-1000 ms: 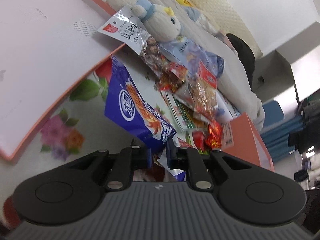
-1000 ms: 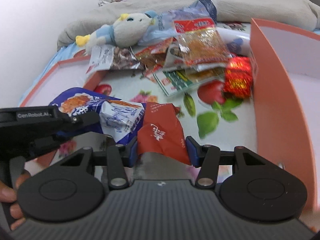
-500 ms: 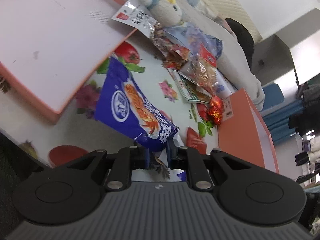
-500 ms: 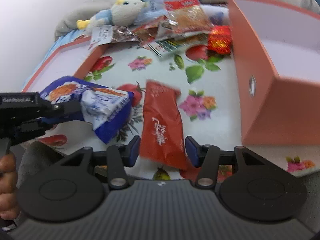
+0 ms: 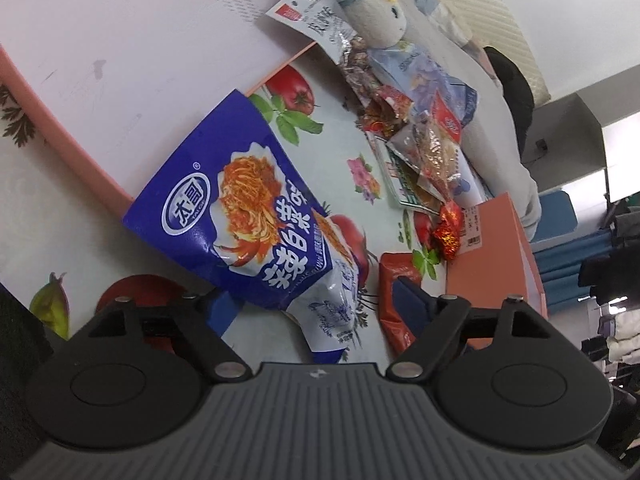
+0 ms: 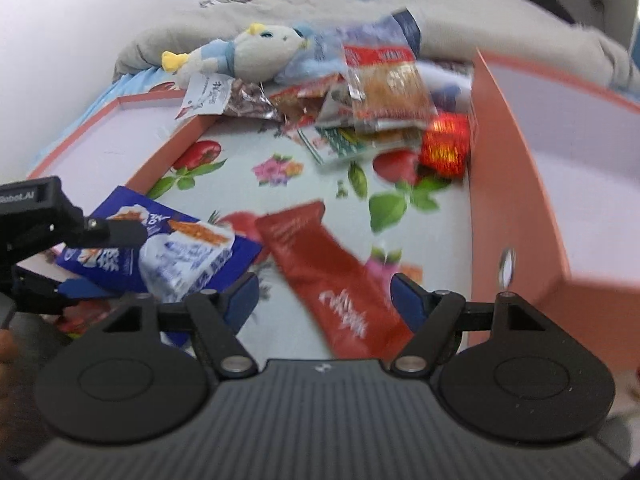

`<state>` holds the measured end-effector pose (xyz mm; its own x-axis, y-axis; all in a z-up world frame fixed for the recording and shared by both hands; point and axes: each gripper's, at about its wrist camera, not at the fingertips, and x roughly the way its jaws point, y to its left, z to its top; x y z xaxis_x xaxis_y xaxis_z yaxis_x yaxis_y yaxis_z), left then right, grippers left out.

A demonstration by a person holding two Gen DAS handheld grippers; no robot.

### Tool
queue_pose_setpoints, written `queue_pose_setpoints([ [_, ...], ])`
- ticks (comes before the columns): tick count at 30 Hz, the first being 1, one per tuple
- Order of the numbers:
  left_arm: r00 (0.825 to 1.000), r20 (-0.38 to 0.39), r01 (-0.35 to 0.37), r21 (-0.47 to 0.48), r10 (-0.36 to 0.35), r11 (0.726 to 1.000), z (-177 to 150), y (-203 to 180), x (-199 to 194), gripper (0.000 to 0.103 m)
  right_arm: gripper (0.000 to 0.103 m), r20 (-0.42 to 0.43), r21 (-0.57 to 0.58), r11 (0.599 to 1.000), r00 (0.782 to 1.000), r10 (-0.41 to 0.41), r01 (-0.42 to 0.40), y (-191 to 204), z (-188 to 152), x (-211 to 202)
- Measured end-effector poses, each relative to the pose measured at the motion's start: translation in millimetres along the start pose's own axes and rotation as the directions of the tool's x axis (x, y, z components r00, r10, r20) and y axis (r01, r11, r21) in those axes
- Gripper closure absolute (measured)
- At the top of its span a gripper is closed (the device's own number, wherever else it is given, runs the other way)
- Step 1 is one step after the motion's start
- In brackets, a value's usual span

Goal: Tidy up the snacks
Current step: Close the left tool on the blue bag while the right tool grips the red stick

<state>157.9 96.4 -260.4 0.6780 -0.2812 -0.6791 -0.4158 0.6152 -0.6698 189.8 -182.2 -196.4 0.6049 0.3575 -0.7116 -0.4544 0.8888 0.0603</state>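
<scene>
1. Left gripper (image 5: 316, 304) has its jaws opening wide. The blue snack bag (image 5: 240, 216) sits between them, but the pads do not press on it. The bag leans on the flowery cloth (image 5: 352, 132), with its top edge against the left pink tray (image 5: 80, 152).

2. Right gripper (image 6: 324, 300) is opening too. The red snack packet (image 6: 328, 276) lies flat on the cloth between its jaws, and nothing squeezes it. It is just beside the right pink box (image 6: 516, 216).

3. Both snacks look light and soft. The blue bag is puffy and crinkly, so it will likely bend and slide. A good place to grab it is the flat sealed edge, not the puffy middle, so the food inside does not get crushed.

4. The red packet looks thin, smooth and a bit slippery. Its short end is likely the best place to pinch.

5. More snacks sit in a pile (image 6: 372, 100) far back, next to a plush toy (image 6: 244, 56).

6. A second ago the left gripper was pinching the bottom corner of the blue bag, which hung lifted. Now it has let go. The red packet was gripped and raised then; now it rests on the cloth.
</scene>
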Motion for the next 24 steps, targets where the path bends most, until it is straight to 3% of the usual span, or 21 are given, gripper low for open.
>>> queue_pose_setpoints([
  [6,1.000,0.004,-0.022,-0.009,0.022,1.000,0,-1,8,0.019,0.029,-0.025,-0.096,0.995,0.999,-0.026,0.023,0,-1,28],
  [12,0.998,0.021,-0.060,0.004,0.060,0.998,-1,-9,13,0.019,0.030,-0.018,-0.098,0.995,0.999,0.030,-0.031,-3,-5,38],
  [15,0.997,0.027,-0.079,0.015,0.079,0.997,-2,-13,16,0.019,0.045,-0.038,-0.116,0.992,0.998,0.041,-0.045,2,-8,44],
  [24,0.991,0.058,-0.124,0.026,0.122,0.992,-4,-20,20,0.019,0.050,-0.044,-0.160,0.983,0.995,0.089,-0.094,22,-12,39],
])
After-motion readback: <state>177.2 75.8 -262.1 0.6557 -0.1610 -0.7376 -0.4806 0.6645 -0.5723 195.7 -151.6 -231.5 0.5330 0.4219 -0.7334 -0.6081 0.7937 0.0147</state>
